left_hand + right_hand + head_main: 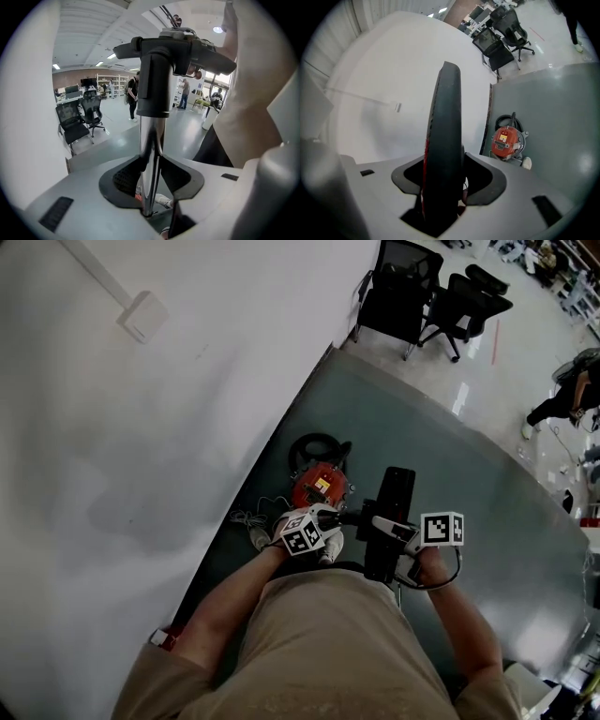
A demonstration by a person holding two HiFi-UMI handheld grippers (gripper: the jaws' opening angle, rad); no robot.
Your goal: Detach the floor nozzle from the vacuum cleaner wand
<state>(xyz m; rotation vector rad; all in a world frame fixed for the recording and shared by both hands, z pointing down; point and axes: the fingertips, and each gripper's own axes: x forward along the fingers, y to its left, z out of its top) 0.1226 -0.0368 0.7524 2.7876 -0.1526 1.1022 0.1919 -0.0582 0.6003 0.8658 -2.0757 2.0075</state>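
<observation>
Clamping hard, the left gripper presses both jaws onto the chrome wand, just below its black collar. Over on the other side, the right gripper is closed around the edge of the black floor nozzle, which stands up between its pads. From the head view, the nozzle is held up in front of the person's waist. The orange vacuum cleaner sits on the grey floor beside the white wall.
</observation>
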